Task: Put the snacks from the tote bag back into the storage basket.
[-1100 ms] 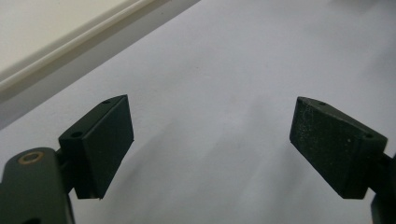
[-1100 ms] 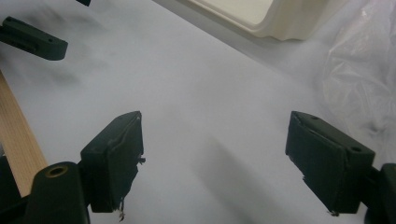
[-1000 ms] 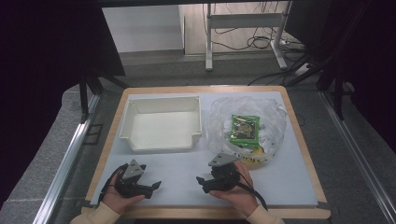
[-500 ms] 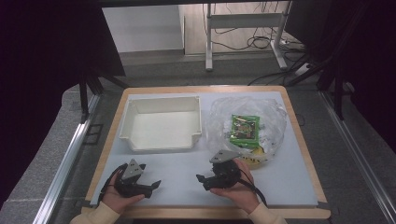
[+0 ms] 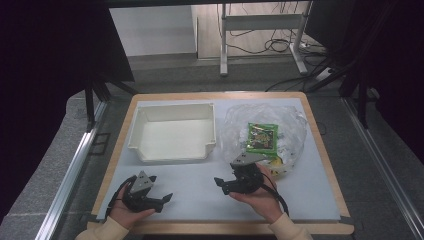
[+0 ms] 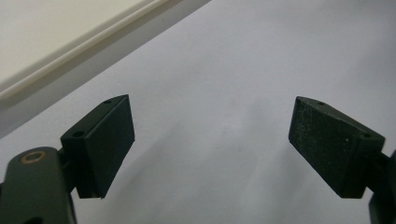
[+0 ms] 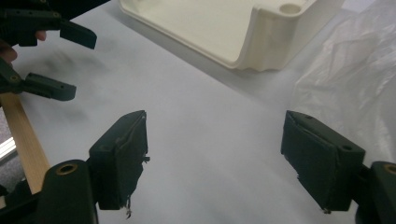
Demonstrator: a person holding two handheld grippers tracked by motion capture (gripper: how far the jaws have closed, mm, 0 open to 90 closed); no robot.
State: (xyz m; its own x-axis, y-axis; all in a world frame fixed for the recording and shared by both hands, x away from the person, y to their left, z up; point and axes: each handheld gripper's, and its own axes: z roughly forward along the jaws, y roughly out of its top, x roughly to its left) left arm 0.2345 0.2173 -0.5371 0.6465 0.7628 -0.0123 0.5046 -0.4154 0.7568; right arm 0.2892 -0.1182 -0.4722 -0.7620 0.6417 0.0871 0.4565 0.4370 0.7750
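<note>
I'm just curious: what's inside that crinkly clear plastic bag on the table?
Through the clear plastic bag a green snack packet shows, with something yellow beside it. The crumpled film and the right gripper hide whatever else lies inside.

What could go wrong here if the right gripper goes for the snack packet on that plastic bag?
The green packet lies on a crumpled clear bag, so the open right gripper may pinch the film and drag both along. The bag spreads close to the white tray, so a snagged fold could catch its rim during a transfer.
</note>
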